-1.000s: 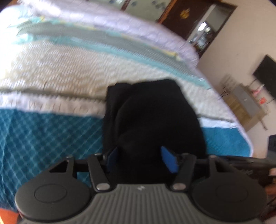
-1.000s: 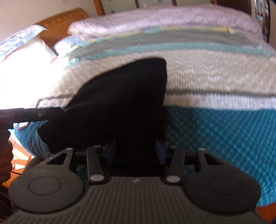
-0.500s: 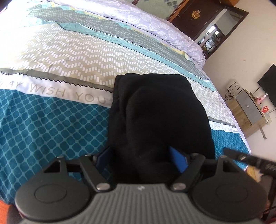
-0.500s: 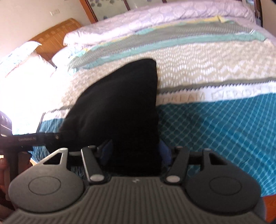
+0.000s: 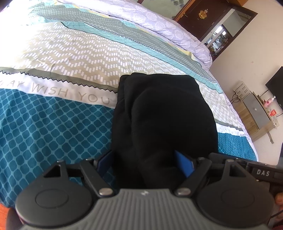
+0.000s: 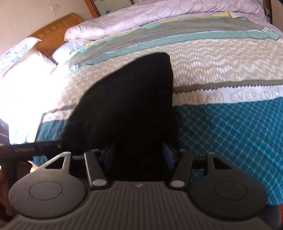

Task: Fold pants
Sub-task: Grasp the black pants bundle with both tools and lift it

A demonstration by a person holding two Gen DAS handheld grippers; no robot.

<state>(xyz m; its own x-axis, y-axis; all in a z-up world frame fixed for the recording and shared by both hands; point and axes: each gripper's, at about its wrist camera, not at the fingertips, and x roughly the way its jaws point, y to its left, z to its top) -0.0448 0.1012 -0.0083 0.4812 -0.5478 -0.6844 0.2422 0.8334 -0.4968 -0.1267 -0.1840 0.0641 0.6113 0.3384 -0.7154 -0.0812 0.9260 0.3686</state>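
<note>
Black pants lie folded in a bundle on the patterned bed cover, reaching the bed's near edge. My left gripper straddles their near end; its jaws are opening, the cloth sits between them and the blue pads stand off it. In the right wrist view the pants rise as a dark wedge. My right gripper is shut on their near edge, with cloth filling the gap between its blue pads. Each gripper's black body shows at the side of the other's view.
The bed cover has teal, white and beige bands. A rolled lilac quilt and pillows lie at the head end. Beside the bed stand a wooden cabinet and a dark door.
My left gripper's jaws have spread wider and its pads have come off the cloth. The left view has steadied from a blur. The right gripper keeps its hold with a small shift.
</note>
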